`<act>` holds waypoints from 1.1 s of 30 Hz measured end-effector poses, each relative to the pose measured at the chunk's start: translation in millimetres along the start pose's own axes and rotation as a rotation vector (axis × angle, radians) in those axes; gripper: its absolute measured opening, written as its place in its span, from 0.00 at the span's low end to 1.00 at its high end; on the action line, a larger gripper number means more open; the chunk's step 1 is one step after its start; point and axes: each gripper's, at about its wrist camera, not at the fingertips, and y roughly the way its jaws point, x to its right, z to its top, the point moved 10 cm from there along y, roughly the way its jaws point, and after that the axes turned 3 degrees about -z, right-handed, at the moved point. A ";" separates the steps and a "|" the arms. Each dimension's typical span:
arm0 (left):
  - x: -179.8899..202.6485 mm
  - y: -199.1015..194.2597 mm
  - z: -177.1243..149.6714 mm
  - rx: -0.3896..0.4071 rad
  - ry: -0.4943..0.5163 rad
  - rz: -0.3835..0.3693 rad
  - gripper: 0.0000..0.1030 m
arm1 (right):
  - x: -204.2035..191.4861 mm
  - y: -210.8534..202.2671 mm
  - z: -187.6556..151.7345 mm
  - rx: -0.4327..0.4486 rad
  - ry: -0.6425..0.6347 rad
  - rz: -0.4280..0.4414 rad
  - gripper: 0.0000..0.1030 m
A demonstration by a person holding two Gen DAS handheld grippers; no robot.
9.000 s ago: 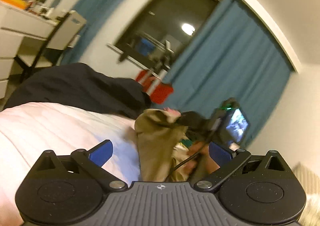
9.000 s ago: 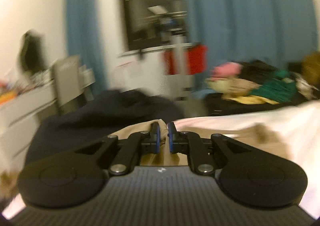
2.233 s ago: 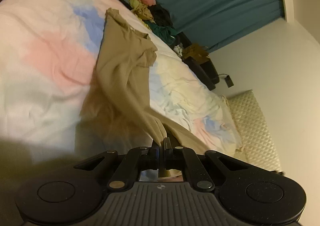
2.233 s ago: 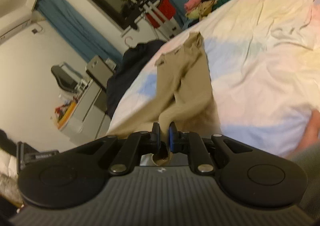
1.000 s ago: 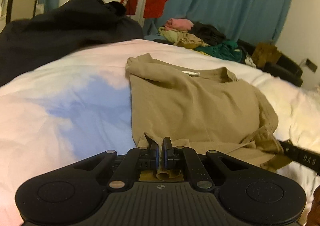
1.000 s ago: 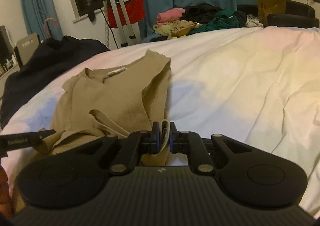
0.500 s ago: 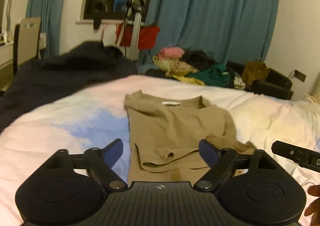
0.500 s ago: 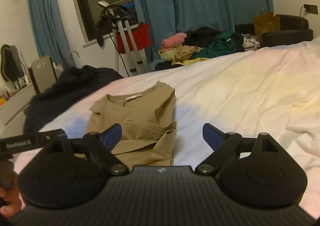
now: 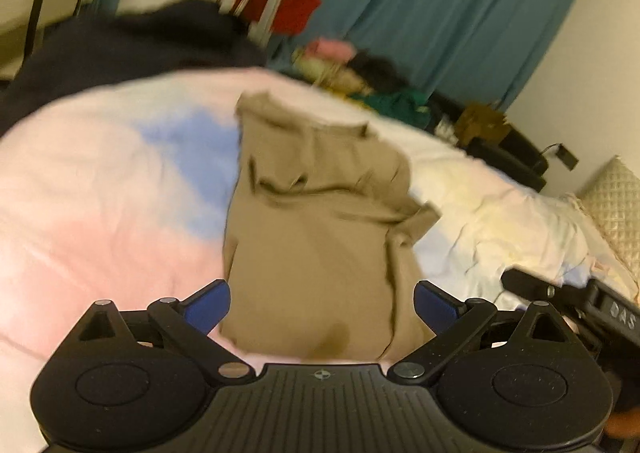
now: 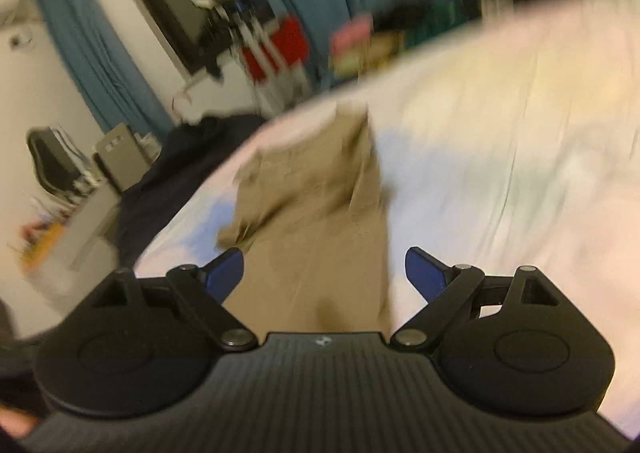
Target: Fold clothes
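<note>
Fingers [image 9: 208, 303] spread — both grippers apparently above tan shirt [image 9: 316, 237].

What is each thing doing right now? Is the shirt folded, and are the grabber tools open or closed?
Tan shirt: lying on the bed, partly folded with its sleeves turned in, held by nothing.
Left tool: open, fingers spread wide, empty.
Right tool: open, fingers spread wide, empty.
Bed sheet: spread out, wrinkled.
Curtains: drawn beside the dark window.
Clothes pile: heaped, unfolded; blurred.
</note>
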 end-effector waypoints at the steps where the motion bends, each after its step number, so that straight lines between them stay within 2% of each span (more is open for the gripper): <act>1: -2.1 3.2 0.0 -0.010 -0.016 -0.003 0.96 | 4.8 8.6 -8.4 -0.060 0.082 0.036 0.86; 2: -4.0 5.9 0.5 -0.015 -0.034 -0.010 0.96 | 9.6 16.9 -16.5 -0.117 0.165 0.071 0.86; 4: -7.1 11.1 0.6 -0.027 -0.063 -0.023 0.96 | 18.6 30.9 -29.7 -0.200 0.309 0.125 0.77; 5: -8.2 13.2 -1.0 -0.037 -0.074 -0.034 0.96 | 19.9 33.5 -29.4 -0.194 0.321 0.125 0.69; 7: -10.0 17.8 -5.3 -0.065 -0.101 -0.068 0.96 | 22.6 38.6 -28.9 -0.183 0.345 0.126 0.68; 13: -6.1 35.3 -16.2 -0.150 -0.322 -0.313 0.94 | 30.8 54.0 -27.3 -0.149 0.415 0.129 0.54; 16: -5.0 44.4 -24.9 -0.197 -0.437 -0.404 0.93 | 35.0 61.6 -26.5 -0.132 0.451 0.131 0.26; 18: 0.1 54.3 -35.8 -0.255 -0.516 -0.471 0.92 | 37.9 66.7 -26.0 -0.121 0.474 0.132 0.17; 21: 9.5 69.5 -47.5 -0.311 -0.577 -0.532 0.91 | 35.5 65.6 -19.7 -0.093 0.483 0.153 0.15; 23: 8.7 77.9 -44.4 -0.286 -0.587 -0.519 0.91 | 28.4 57.7 -11.1 -0.067 0.468 0.183 0.15; 26: 1.3 89.4 -36.8 -0.229 -0.612 -0.484 0.84 | 21.1 46.7 1.8 -0.023 0.443 0.216 0.14; 29: -23.3 93.3 -31.2 -0.159 -0.706 -0.444 0.70 | 24.7 44.2 10.3 -0.001 0.448 0.222 0.14; 32: -45.2 89.8 -35.3 -0.112 -0.824 -0.423 0.48 | 30.5 45.5 14.7 0.004 0.463 0.219 0.14; 33: -48.4 89.0 -37.0 -0.107 -0.838 -0.413 0.35 | 31.3 46.8 14.4 0.002 0.463 0.214 0.14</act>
